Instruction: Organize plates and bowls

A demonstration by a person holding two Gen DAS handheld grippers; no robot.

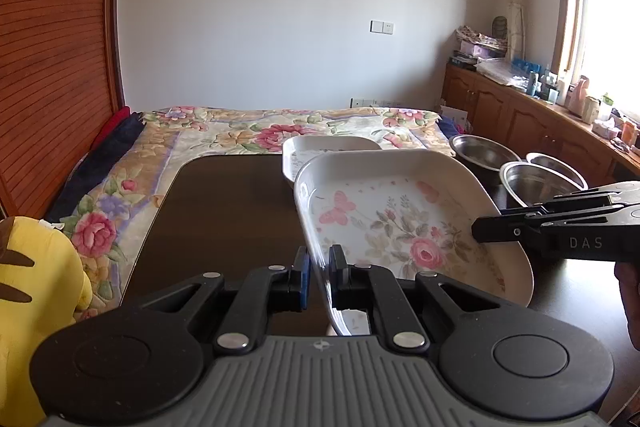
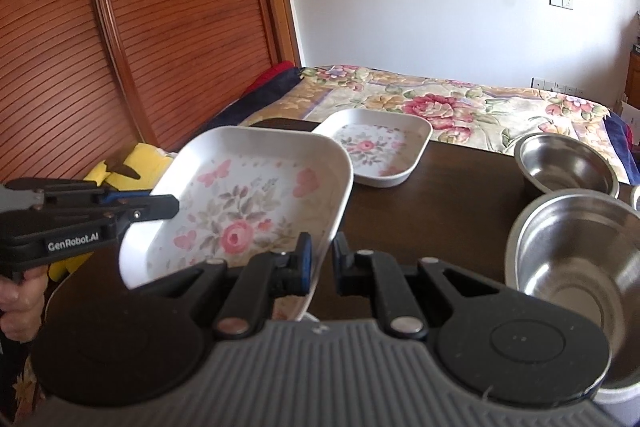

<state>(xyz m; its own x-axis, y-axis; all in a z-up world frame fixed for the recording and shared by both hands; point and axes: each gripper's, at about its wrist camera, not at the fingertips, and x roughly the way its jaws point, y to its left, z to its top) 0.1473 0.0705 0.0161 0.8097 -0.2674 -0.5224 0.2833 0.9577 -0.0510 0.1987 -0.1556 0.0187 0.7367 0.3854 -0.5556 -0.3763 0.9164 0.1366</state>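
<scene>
A white square plate with a rose print [image 1: 400, 223] [image 2: 248, 203] hangs tilted above the dark table [image 1: 224, 211] [image 2: 432, 195], held from both sides. My left gripper [image 1: 319, 267] is shut on its left rim; in the right wrist view that same gripper [image 2: 170, 206] clamps the plate's left edge. My right gripper [image 2: 322, 259] is shut on the opposite rim and shows in the left wrist view [image 1: 478, 229] at the plate's right edge. A second floral plate [image 1: 320, 147] [image 2: 380, 147] lies flat on the table beyond. Steel bowls [image 1: 484, 149] [image 2: 572, 163] stand to the right.
Two more steel bowls [image 1: 536, 183] [image 1: 556, 163] crowd the table's right side; the nearest [image 2: 580, 251] sits close beside my right gripper. A floral bed [image 1: 256, 131] lies past the table's far edge. A yellow plush toy [image 1: 36, 287] sits left, below the wooden wardrobe [image 2: 140, 27].
</scene>
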